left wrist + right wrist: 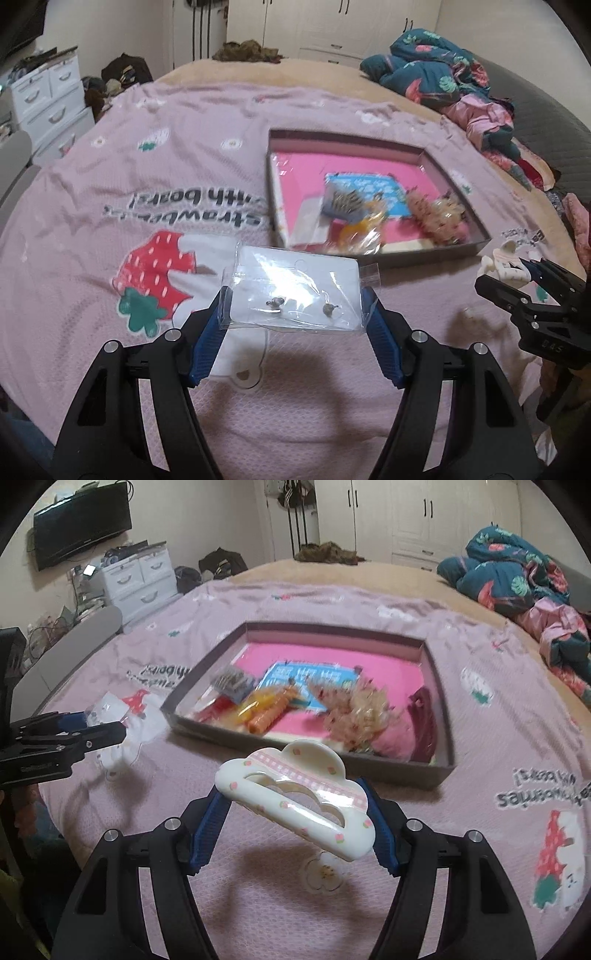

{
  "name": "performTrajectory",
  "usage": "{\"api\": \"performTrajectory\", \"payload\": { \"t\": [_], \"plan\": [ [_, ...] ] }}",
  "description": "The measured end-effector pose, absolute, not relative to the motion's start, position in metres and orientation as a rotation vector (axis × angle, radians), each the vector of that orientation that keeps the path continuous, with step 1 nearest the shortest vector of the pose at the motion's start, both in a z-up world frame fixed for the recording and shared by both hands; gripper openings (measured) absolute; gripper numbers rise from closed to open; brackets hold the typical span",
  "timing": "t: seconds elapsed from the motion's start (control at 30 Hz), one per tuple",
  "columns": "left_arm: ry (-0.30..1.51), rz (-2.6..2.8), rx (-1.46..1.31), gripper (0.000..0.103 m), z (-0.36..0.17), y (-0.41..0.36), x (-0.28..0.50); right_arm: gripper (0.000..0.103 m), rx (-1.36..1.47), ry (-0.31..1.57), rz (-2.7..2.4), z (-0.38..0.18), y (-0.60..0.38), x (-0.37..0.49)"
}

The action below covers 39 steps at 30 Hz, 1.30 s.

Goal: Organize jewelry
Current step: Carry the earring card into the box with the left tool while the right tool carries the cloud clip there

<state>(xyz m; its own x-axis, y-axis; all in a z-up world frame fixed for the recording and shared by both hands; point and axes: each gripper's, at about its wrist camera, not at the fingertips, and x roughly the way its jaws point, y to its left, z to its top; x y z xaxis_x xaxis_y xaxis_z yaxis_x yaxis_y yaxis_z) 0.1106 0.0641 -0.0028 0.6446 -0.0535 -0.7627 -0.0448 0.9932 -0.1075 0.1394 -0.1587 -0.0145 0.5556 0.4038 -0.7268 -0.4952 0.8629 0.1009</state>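
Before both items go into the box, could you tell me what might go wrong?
The earring packet is held only by its slippery plastic edges in the left gripper, so it may buckle or slip. The cloud hair clip sits tilted across the right gripper and could twist out. The box is already cluttered near its front edge.

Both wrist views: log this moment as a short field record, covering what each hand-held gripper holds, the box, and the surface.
left hand-held gripper: shut on earring packet
right hand-held gripper: shut on hair clip
box: open, on the bedspread, holding hair accessories and a blue card
surface: pink strawberry bedspread
both items: held above the bedspread, outside the box
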Motion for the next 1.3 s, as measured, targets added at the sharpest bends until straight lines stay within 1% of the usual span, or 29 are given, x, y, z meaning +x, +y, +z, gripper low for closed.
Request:
{"api": "performTrajectory", "payload": {
  "t": [0.2, 0.47, 0.77, 1.0, 1.3],
  "plan": [
    [0.834, -0.042, -0.109, 0.061, 0.019, 0.044, 0.125, 0.067, -0.109, 0.771, 0.481, 0.006, -0.182, 0.15],
    [0.824, -0.094, -0.077, 0.061, 0.029, 0.008, 0.161, 0.067, -0.091, 0.72, 0.455, 0.026, -0.21, 0.175],
    [0.849, -0.146, -0.043, 0.061, 0.017, -0.025, 0.202, 0.067, -0.085, 0.691, 0.433, 0.04, -0.232, 0.217],
    [0.879, -0.17, -0.049, 0.062, -0.003, -0.038, 0.221, 0.067, -0.079, 0.728, 0.437, 0.03, -0.235, 0.251],
    [0.93, -0.174, -0.049, 0.062, -0.028, -0.038, 0.232, 0.067, -0.13, 0.818, 0.461, -0.007, -0.218, 0.27]
  ]
}}
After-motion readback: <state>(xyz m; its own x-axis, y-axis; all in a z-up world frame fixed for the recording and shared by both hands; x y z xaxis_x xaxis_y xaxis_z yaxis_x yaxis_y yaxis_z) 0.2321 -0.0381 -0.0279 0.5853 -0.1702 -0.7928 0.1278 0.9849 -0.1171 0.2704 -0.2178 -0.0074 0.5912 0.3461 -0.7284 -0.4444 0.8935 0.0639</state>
